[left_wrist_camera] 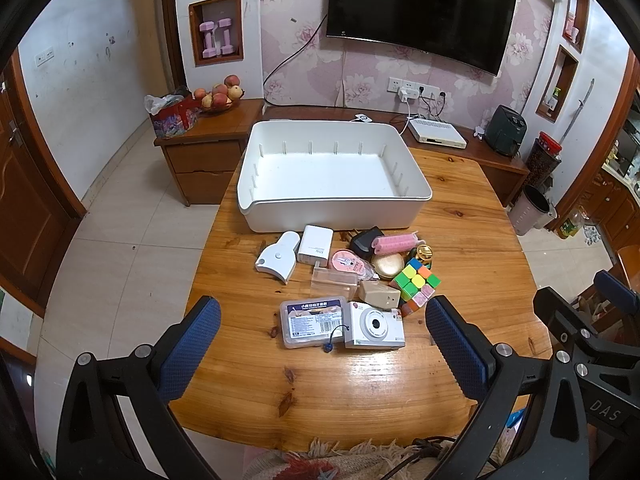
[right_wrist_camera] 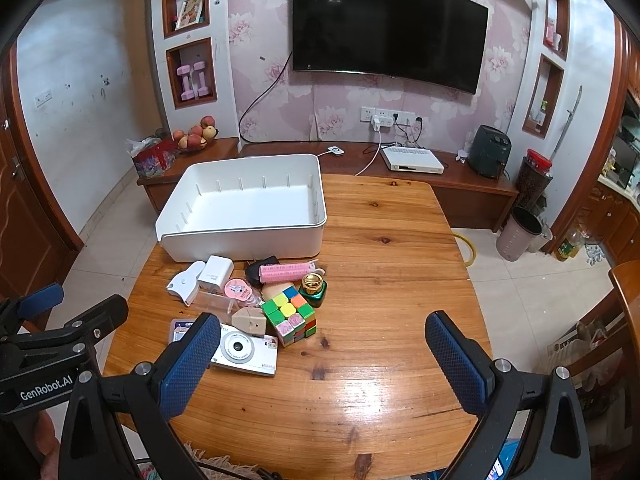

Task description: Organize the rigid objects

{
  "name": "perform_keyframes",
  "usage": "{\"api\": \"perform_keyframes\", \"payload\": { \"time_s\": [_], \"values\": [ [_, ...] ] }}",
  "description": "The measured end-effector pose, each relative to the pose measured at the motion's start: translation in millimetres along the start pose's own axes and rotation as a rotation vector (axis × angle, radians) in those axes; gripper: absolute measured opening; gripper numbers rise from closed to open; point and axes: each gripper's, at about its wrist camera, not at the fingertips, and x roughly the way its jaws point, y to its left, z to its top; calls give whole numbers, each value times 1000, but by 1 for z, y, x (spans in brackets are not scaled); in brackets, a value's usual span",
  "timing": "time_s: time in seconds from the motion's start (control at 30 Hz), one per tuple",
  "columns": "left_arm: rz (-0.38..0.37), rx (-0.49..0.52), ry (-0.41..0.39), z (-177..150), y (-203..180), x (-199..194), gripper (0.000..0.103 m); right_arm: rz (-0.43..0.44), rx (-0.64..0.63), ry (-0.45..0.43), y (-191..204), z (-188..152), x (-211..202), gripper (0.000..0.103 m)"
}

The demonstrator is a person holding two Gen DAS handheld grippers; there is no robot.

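Observation:
A white bin (left_wrist_camera: 256,196) (right_wrist_camera: 168,224) with nothing in it stands at the far side of the wooden table (left_wrist_camera: 472,240) (right_wrist_camera: 400,248). In front of it lies a pile: a white camera (left_wrist_camera: 374,326) (right_wrist_camera: 244,350), a clear floss box (left_wrist_camera: 312,320), a colour cube (left_wrist_camera: 416,282) (right_wrist_camera: 290,314), a beige plug (left_wrist_camera: 378,294) (right_wrist_camera: 250,320), a pink roller (left_wrist_camera: 394,242) (right_wrist_camera: 286,270), a white charger (left_wrist_camera: 316,246) (right_wrist_camera: 216,270) and a green-gold bottle (right_wrist_camera: 314,286). My left gripper (left_wrist_camera: 322,350) hovers open near the camera. My right gripper (right_wrist_camera: 322,362) is open over bare wood, right of the pile.
A low wooden cabinet (left_wrist_camera: 208,148) behind the table carries a fruit bowl (left_wrist_camera: 218,98), a set-top box (right_wrist_camera: 412,164) and an air fryer (right_wrist_camera: 490,152). A TV (right_wrist_camera: 388,28) hangs above. A bin (right_wrist_camera: 518,234) stands on the floor at right. The table's right half is bare.

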Motion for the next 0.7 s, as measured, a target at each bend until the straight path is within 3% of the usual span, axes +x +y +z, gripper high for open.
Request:
{"api": "perform_keyframes", "payload": {
  "time_s": [0.7],
  "values": [
    [30, 11, -28, 18, 10, -9, 102, -32, -46, -67, -4, 16, -10, 102]
  ]
}}
